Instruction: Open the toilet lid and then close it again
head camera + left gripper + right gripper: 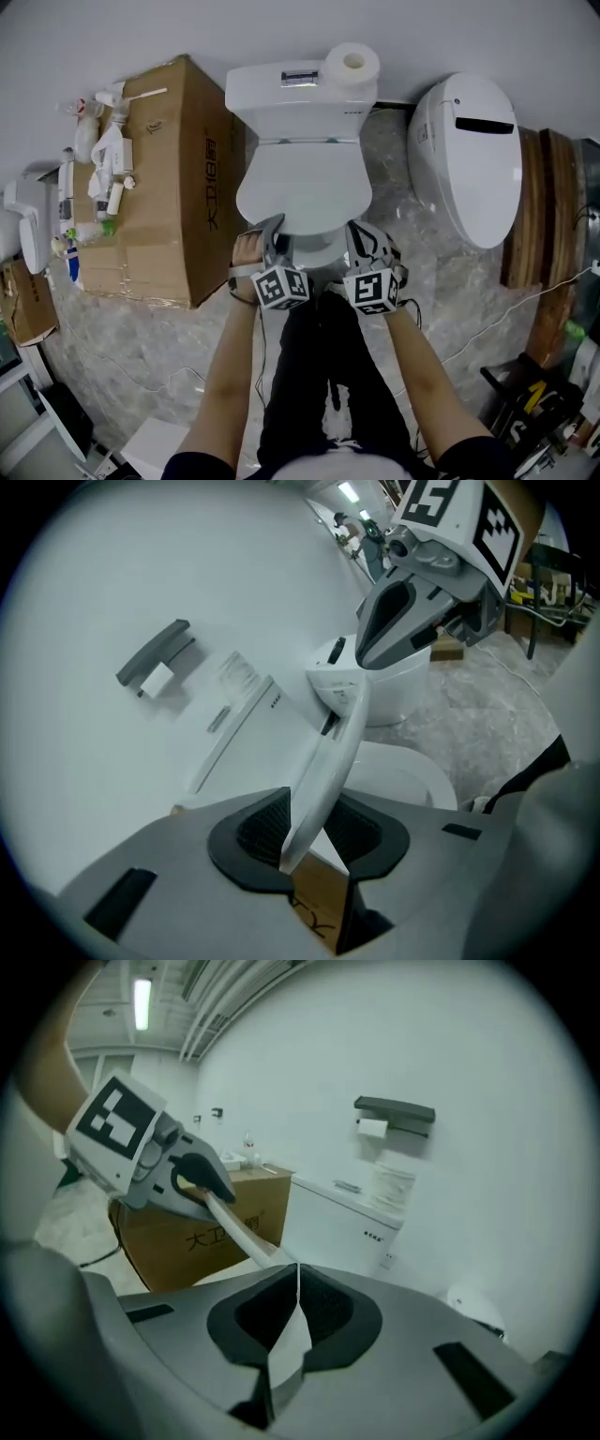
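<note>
The toilet lid [302,183] was seen hinged just in front of the cistern [298,98], its front edge raised a little off the bowl, on the side farthest from the cistern. That edge was clamped by the left gripper [272,230], whose pads were pressed on the thin rim, and by the right gripper [361,234], whose jaws were almost fully together on the same rim just beside it.

The opening step was judged to be in hand, with the lid only partly up. For the next move, the front edge would need to be swung up and back in an arc about the hinge until it could be leaned against the cistern, both grips turning together so the rim was not twisted.

A toilet paper roll [352,62] was seen on top of the cistern and a cardboard box [159,178] just to its left.
</note>
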`<state>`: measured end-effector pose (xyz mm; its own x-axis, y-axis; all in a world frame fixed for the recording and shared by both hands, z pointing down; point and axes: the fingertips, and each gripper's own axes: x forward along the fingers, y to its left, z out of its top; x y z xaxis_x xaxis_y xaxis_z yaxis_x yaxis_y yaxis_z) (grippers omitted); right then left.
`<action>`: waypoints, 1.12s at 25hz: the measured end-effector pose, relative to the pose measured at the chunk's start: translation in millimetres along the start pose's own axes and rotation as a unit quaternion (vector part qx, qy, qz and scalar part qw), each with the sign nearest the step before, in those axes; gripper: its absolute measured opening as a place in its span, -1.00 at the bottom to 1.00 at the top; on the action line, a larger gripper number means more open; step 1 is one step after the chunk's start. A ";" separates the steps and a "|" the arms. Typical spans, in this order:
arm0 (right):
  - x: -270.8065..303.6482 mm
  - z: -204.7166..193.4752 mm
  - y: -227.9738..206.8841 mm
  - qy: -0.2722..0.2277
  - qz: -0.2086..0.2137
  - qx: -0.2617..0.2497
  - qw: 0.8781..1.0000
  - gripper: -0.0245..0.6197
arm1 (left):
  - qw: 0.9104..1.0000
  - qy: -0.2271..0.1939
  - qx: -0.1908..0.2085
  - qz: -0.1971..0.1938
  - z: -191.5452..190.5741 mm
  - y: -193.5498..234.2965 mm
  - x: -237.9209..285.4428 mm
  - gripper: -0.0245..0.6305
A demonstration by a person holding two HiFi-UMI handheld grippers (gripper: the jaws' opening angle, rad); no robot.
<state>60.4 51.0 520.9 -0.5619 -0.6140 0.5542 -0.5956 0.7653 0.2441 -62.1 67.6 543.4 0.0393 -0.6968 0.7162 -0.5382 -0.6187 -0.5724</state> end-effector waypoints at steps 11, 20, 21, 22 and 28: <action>9.8 14.5 3.8 0.037 0.038 -0.174 0.983 -0.63 | 1.000 -0.012 -0.006 -0.022 13.2 31.2 6.0 -0.56; 30.1 42.9 -32.5 0.041 -0.044 -0.166 0.984 -0.75 | 0.999 -0.038 -0.029 -0.013 28.3 70.2 15.2 -0.48; 31.9 45.8 -36.2 0.041 -0.047 -0.161 0.985 -0.75 | 0.998 -0.041 -0.038 -0.011 29.9 74.9 16.5 -0.46; 33.9 48.6 -39.7 0.040 -0.050 -0.157 0.985 -0.75 | 0.998 -0.045 -0.049 -0.008 31.2 79.7 17.8 -0.44; 46.7 61.7 -56.2 0.042 -0.053 -0.143 0.987 -0.75 | 0.992 -0.076 -0.085 0.050 35.9 104.6 13.6 -0.41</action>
<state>32.2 -32.6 483.9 -0.4480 -0.6844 0.5753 -0.4554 0.7284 0.5119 -87.6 -19.6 478.9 0.0988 -0.8060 0.5836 -0.6792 -0.4832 -0.5524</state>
